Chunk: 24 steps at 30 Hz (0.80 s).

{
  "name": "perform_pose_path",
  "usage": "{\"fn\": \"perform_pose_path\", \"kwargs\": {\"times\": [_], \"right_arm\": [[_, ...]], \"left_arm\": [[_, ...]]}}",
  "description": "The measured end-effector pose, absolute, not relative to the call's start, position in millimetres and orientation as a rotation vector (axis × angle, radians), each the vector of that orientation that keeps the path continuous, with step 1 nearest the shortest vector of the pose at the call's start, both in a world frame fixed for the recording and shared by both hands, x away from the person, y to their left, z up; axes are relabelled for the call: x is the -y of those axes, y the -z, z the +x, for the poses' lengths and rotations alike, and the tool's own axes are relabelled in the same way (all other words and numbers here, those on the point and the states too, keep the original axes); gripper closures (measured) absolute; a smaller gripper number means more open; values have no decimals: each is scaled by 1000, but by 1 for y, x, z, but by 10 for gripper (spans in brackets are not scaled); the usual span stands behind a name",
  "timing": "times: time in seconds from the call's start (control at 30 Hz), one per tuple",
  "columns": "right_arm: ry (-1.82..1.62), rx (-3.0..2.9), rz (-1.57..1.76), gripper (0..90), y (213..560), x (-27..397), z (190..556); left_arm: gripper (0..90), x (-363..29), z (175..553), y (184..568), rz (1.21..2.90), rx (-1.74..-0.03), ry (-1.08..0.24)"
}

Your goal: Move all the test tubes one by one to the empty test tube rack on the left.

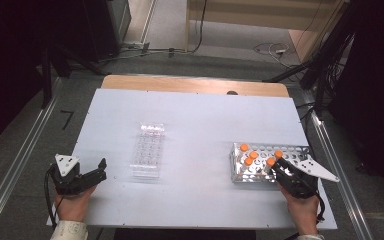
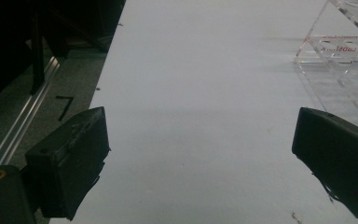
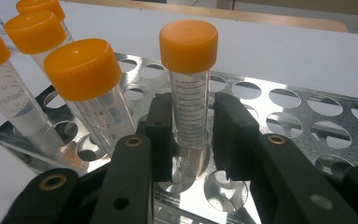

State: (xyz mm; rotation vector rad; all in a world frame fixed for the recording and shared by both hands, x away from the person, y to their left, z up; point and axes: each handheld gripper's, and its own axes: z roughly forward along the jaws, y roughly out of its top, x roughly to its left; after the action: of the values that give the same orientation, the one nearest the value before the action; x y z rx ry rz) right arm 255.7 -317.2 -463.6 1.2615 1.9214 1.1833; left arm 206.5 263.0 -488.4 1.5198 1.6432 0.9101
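A metal rack (image 1: 292, 149) at the table's right holds several clear tubes with orange caps. My right gripper (image 1: 275, 169) reaches into its near side. In the right gripper view, the right gripper (image 3: 192, 109) has its black jaws pressed close on both sides of one upright orange-capped tube (image 3: 189, 46), which stands in a rack (image 3: 307, 116) hole. Three other capped tubes (image 3: 84, 70) lean to its left. My left gripper (image 1: 101, 170) rests at the table's near left, open and holding nothing. In its own view the left gripper (image 2: 200, 140) shows widely spread jaws over bare table.
A clear plastic rack (image 1: 147, 150) lies left of the table's centre, and its corner (image 2: 345, 60) shows to the right of my left gripper. The white table top (image 1: 195, 120) spreads between the two racks. Cables lie on the floor beyond the far edge.
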Motion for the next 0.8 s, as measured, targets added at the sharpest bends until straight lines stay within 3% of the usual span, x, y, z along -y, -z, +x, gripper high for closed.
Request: {"fn": "perform_pose_path", "kwargs": {"times": [0.2, 0.8], "right_arm": [[-1185, -1925, 1251, 710, 464, 317, 256], [-1200, -1883, 1229, 717, 449, 316, 252]], "left_arm": [[43, -263, 207, 488, 1520, -1643, -910], [43, -263, 206, 488, 1519, -1641, -908]]}}
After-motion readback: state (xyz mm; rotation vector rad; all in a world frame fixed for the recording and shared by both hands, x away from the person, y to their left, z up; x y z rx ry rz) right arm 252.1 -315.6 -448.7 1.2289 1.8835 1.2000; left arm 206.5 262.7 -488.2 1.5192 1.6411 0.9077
